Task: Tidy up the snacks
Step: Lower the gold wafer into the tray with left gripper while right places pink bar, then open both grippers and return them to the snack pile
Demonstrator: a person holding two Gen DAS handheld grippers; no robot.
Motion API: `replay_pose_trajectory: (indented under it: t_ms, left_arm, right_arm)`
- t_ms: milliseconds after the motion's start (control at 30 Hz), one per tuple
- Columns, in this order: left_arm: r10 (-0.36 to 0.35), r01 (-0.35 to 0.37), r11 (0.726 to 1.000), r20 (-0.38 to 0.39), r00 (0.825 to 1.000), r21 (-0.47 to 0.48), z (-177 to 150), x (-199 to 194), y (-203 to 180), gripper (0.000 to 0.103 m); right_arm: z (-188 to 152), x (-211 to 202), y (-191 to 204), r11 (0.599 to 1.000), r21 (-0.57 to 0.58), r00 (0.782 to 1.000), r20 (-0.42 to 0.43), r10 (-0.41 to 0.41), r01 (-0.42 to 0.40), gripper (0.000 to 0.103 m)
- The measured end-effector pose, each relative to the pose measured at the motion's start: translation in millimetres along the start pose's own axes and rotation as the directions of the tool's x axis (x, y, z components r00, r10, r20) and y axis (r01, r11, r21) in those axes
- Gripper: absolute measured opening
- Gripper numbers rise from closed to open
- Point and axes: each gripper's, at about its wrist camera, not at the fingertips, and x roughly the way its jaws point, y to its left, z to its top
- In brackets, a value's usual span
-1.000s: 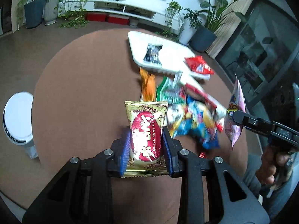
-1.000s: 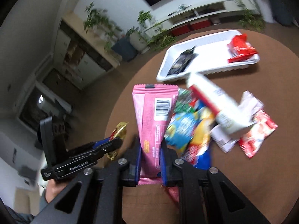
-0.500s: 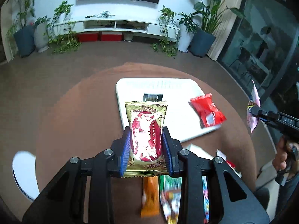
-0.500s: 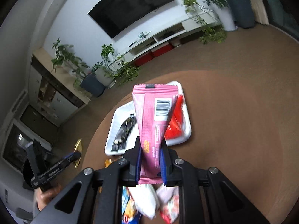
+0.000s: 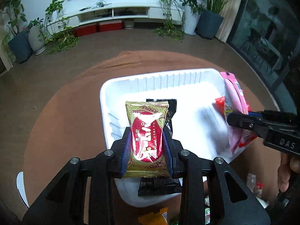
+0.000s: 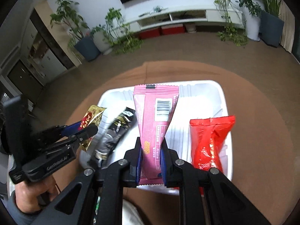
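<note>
Both your grippers have moved from the snack pile to above the white tray (image 5: 105, 101). Left gripper (image 5: 147, 144) clamps the gold pie packet (image 5: 147, 131) over the tray's left half. Right gripper (image 6: 150, 159) clamps the pink bar (image 6: 156, 120), long axis pointing away, mid-tray.

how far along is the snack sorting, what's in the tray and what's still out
Done: a black packet and a red packet lie in the white tray. In hand: left gripper holds the gold pie packet, right gripper the pink packet, both over the tray. Left: an orange packet and others near the tray.

Glossy gold foil pie wrapper (image 5: 147, 135), shiny pink plastic wrapper (image 6: 156, 123), glossy red packet (image 6: 210, 142), smooth white ribbed plastic tray (image 5: 168, 80), matt brown tablecloth (image 5: 65, 116).
</note>
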Motion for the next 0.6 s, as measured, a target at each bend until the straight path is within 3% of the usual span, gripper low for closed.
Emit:
replay_pose_trajectory:
  t_ms: [167, 400, 433, 533, 600]
  left_arm:
    - [0.006, -0.006, 1.0, -0.006, 1.0, 0.002, 4, 31, -9, 0.03]
    - [0.016, -0.016, 0.999, -0.005, 1.0, 0.028, -1, 37, -14, 0.031]
    - [0.013, -0.013, 0.999, -0.005, 1.0, 0.029, -1, 37, -14, 0.033]
    - [0.016, -0.016, 0.999, -0.001, 1.0, 0.037, -4, 33, -16, 0.055]
    - [0.006, -0.006, 0.999, 0.003, 1.0, 0.037, -4, 30, -16, 0.057]
  right_arm:
    - [-5, 22, -1, 0.999, -0.03, 0.998, -0.043, -0.041, 0.04, 0.018]
    - [-10, 32, -5, 0.996, -0.044, 0.995, -0.063, -0.077, 0.075, 0.021]
    - [-11, 32, -5, 0.996, -0.047, 0.995, -0.062, -0.081, 0.078, 0.021]
    - [-9, 32, -5, 0.996, -0.047, 0.994, -0.064, -0.084, 0.081, 0.023]
    - [-9, 33, -3, 0.995, -0.044, 0.994, -0.063, -0.087, 0.085, 0.035]
